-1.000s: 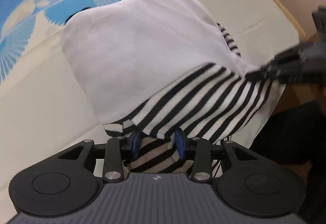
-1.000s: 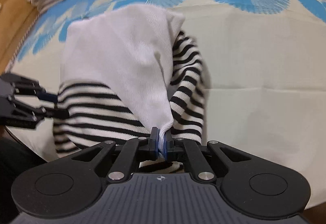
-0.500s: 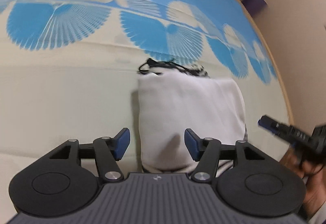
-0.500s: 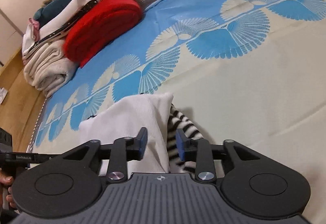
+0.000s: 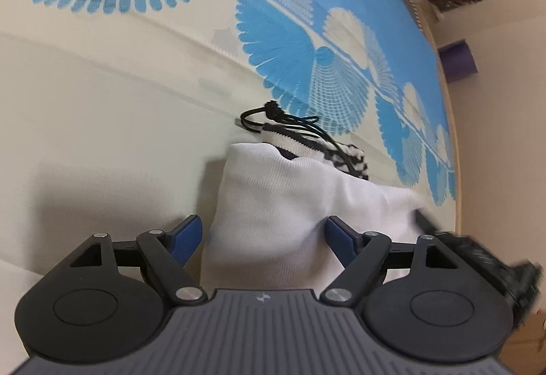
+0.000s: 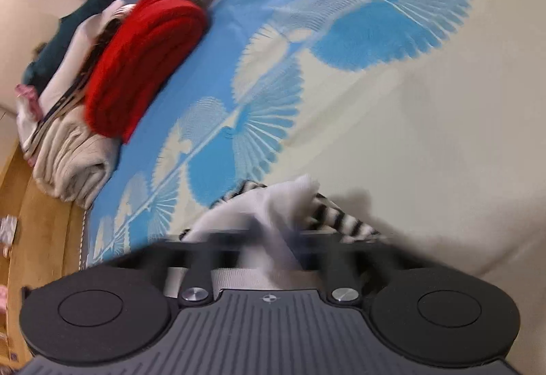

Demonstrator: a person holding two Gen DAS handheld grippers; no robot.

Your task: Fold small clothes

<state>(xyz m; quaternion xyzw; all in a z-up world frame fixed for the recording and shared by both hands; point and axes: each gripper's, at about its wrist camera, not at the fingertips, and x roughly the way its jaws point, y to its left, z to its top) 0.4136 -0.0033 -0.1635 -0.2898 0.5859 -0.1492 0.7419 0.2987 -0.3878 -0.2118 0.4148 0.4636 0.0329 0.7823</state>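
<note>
A: Left claw state?

B: My left gripper point(image 5: 264, 231) is spread wide, blue pads point(image 5: 186, 233) on either side of the folded garment point(image 5: 283, 204), nothing held. I can't tell if the pads touch the cloth.

A: Garment location?

B: Lower center of the left wrist frame, lying on the bedspread point(image 5: 102, 136). White side up, striped part and a black drawstring point(image 5: 273, 122) poking out at its far end, toward frame center.

A: Right claw?

B: My right gripper point(image 6: 276, 238) is motion-blurred in its own view. Can't tell how far open it is or whether it has anything. In the left wrist view it shows as a dark blur at the lower right edge, just beside the cloth.

A: Garment in the right view?

B: Bottom center, right in front of the fingers, white fabric with black and white stripes on both sides, all smeared.

A: Anything else?

B: Upper left of the right wrist frame: red folded blanket point(image 6: 143, 64) on a stack of beige linens point(image 6: 68, 163), dark plush shark point(image 6: 102, 3) behind. Blue fan pattern runs across the bedspread.
</note>
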